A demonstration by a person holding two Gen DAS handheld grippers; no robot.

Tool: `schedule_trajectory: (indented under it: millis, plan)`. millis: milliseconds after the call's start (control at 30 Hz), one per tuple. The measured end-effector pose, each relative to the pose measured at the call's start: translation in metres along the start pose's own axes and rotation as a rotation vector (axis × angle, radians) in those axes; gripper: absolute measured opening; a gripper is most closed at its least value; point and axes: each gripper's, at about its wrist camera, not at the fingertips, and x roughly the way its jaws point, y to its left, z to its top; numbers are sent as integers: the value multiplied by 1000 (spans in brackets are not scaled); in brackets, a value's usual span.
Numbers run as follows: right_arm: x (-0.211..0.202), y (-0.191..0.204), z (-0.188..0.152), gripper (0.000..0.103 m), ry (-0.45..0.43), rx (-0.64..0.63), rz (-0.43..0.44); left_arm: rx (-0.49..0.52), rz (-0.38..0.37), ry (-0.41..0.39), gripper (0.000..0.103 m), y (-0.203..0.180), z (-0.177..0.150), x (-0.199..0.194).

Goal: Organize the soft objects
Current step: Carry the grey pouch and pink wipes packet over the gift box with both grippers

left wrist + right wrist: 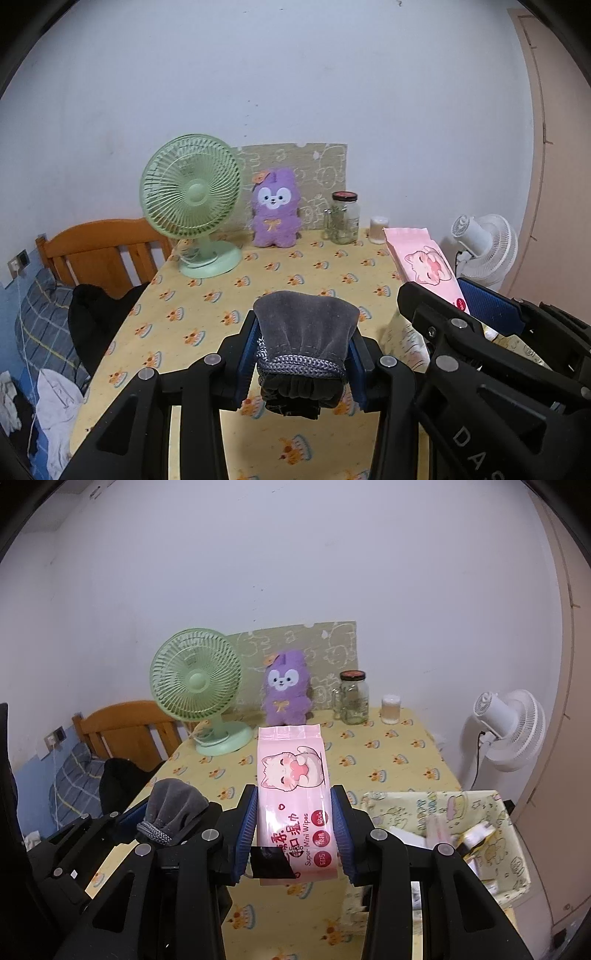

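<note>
My left gripper (303,354) is shut on a grey velvet drawstring pouch (304,325) and holds it above the yellow tablecloth (295,273). The pouch also shows in the right wrist view (173,806). My right gripper (293,830) is shut on a pink pack of wet wipes (293,790) with a cat picture, held above the table; the pack also shows in the left wrist view (424,264). A purple plush toy (275,214) (286,696) stands upright at the back of the table. A fabric basket (513,853) with several small items sits at the right.
A green desk fan (192,199) stands at the back left and a glass jar (345,218) and a small cup (378,229) at the back right. A white floor fan (509,727) stands right of the table. A wooden bed headboard (99,247) and bedding lie left.
</note>
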Motion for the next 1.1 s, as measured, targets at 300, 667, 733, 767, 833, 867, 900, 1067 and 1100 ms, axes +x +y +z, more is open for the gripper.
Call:
schedule_trajectory:
  millis: [300,667,733,767,833,867,900,1067,1100]
  plan:
    - [-3,-33,3,43,-10,16,-36,25,-44,-4,43,-30,4,9]
    - [-1,-71,1,43,-12,54,-91,68,-103,7,43,-68,8,28]
    - [0,-79,0,43,-10,65,-103,78,-118,10,43,-76,9,32]
    - [1,-84,0,43,-10,70,-113,83,-124,13,43,-79,9,34]
    - [1,-91,-1,43,-8,76,-125,91,-142,17,43,-88,9,38]
    - [1,-95,-1,43,-8,79,-134,95,-149,19,43,-92,9,40]
    - [2,-100,-1,43,-7,83,-142,98,-157,21,43,-95,9,42]
    - [3,-119,-3,43,-4,99,-177,115,-200,27,43,-114,8,50]
    - [3,-122,-4,43,-2,102,-185,118,-208,30,43,-117,8,51]
